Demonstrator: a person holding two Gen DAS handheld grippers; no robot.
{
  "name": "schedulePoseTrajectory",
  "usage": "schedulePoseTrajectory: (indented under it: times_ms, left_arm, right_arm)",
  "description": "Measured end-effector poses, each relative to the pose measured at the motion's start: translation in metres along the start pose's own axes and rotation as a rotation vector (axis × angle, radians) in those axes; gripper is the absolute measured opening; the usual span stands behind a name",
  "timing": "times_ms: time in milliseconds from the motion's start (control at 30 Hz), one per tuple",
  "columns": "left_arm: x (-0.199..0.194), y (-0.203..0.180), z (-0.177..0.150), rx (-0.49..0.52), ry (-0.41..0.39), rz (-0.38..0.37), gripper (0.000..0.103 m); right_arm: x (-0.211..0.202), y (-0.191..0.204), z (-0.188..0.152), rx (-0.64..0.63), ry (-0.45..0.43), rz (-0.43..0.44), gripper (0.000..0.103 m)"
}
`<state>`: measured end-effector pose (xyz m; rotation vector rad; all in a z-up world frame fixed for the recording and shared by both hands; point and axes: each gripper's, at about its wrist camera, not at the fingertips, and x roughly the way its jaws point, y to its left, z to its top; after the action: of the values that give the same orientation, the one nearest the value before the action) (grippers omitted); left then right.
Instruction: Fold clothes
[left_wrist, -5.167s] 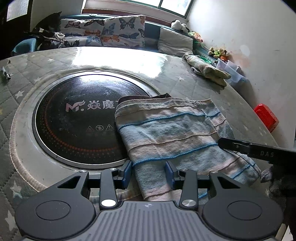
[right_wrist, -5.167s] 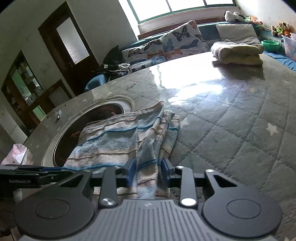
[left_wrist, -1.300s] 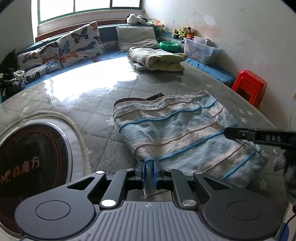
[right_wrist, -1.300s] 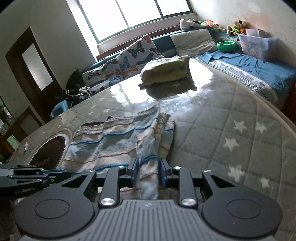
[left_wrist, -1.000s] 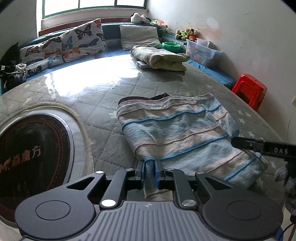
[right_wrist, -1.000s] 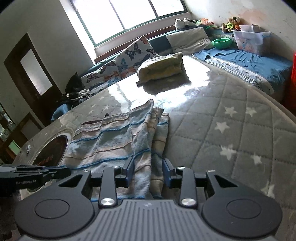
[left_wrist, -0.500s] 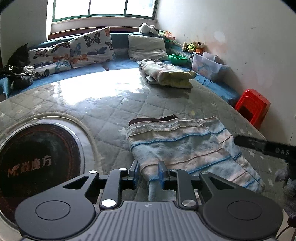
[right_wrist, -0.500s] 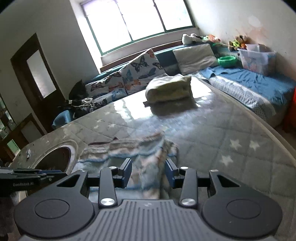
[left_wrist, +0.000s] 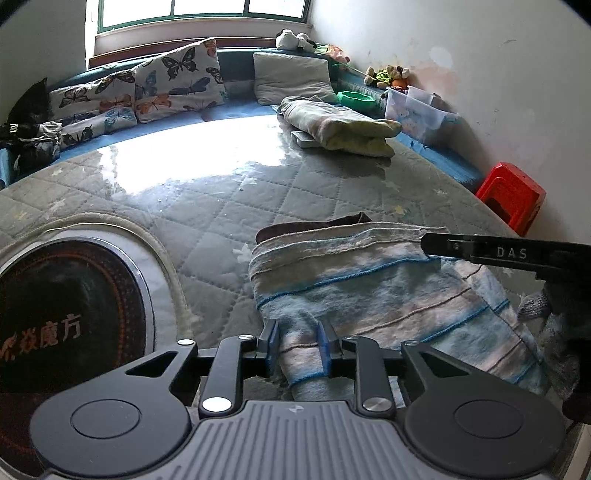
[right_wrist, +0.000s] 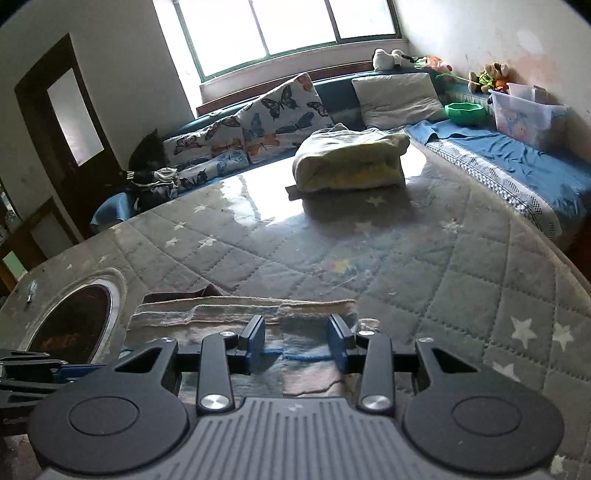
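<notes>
A folded striped blue, pink and beige garment lies flat on the quilted grey table cover. It also shows in the right wrist view. A dark garment edge pokes out at its far side. My left gripper is open over the near left corner of the garment. My right gripper is open above the garment's right part. Its black finger shows in the left wrist view over the far right edge.
A round black cooktop is set in the table at left. A folded yellow-grey cloth pile lies at the far side. A bench with butterfly cushions, a storage box and a red stool ring the table.
Both grippers have opened and let go of the striped garment, which now lies flat. Both have lifted and pulled back a little, the right one moving above the cloth.
</notes>
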<state>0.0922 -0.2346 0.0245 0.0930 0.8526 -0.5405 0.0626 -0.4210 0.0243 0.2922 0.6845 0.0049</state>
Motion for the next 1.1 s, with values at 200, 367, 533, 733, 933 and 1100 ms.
schedulePoseTrajectory:
  times_ms: [200,367,533,733,933,1100]
  left_arm:
    - [-0.018,-0.005,-0.011,0.024,-0.011,-0.013,0.025]
    - [-0.033,-0.011,-0.027,0.049,-0.014,-0.031,0.029]
    - [-0.045,-0.016,-0.046,0.065,-0.009,-0.035,0.029]
    - [-0.053,-0.017,-0.063,0.065,-0.006,-0.033,0.033]
    - [-0.057,-0.016,-0.067,0.056,-0.008,-0.018,0.039]
    - [-0.064,-0.014,-0.069,0.046,-0.013,-0.007,0.047]
  right_arm:
    - [-0.04,0.015,-0.014,-0.073,-0.026,0.03,0.04]
    - [-0.076,0.032,-0.046,-0.173,-0.027,0.052,0.039]
    - [-0.102,0.039,-0.075,-0.188,-0.051,0.023,0.039]
    - [-0.11,0.03,-0.101,-0.154,-0.054,-0.035,0.039]
    - [-0.118,0.024,-0.106,-0.105,-0.074,-0.037,0.039]
    - [-0.122,0.028,-0.109,-0.116,-0.086,-0.055,0.048]
